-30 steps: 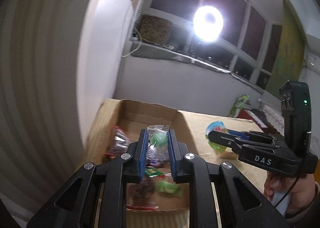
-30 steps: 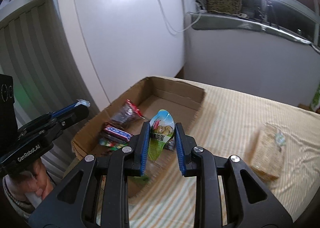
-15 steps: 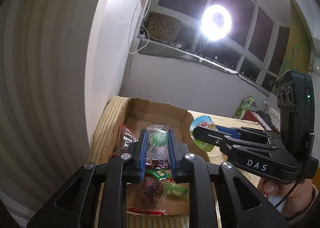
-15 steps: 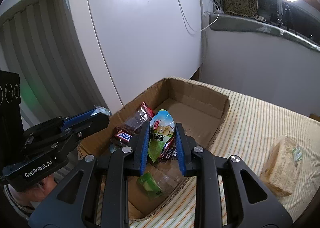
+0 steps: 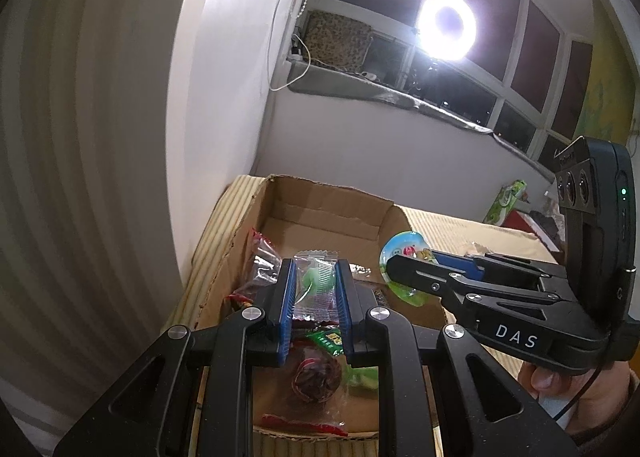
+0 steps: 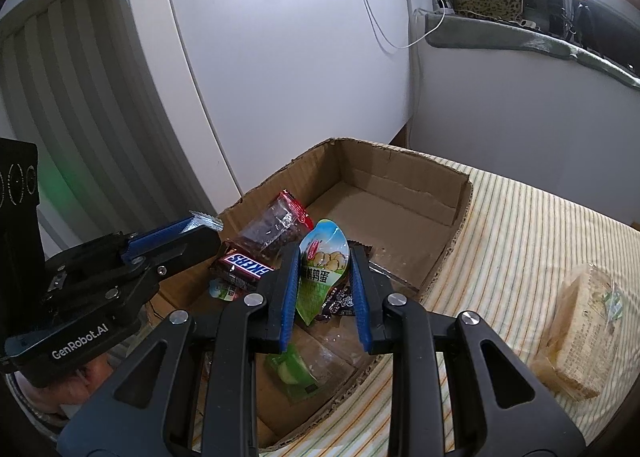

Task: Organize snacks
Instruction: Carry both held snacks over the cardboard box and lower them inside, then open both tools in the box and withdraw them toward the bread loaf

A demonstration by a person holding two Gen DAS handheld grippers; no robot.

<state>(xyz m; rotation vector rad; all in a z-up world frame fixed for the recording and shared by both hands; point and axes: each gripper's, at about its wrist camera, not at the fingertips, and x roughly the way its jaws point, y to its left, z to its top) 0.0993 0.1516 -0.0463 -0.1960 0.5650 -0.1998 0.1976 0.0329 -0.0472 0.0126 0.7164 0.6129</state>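
An open cardboard box (image 5: 320, 205) (image 6: 400, 177) lies on a striped cloth and holds several snacks, among them a Snickers bar (image 6: 246, 265) and a clear bag of dark sweets (image 6: 274, 231). My left gripper (image 5: 315, 277) is shut on a clear packet with a green sweet (image 5: 314, 281), above the box. My right gripper (image 6: 325, 269) is shut on a green quail-egg pouch (image 6: 322, 265), also above the box. Each gripper shows in the other's view, the right one (image 5: 404, 269) and the left one (image 6: 200, 231).
A wrapped bread or cake packet (image 6: 580, 321) lies on the cloth (image 6: 520, 237) to the right of the box. A white wall and a ribbed panel stand close on the left. A ring light (image 5: 446, 27) glares from the window. A green bag (image 5: 506, 201) stands far right.
Both grippers have moved in over the box with their packets still held. The right gripper with the pouch has come further left, over the box's contents.
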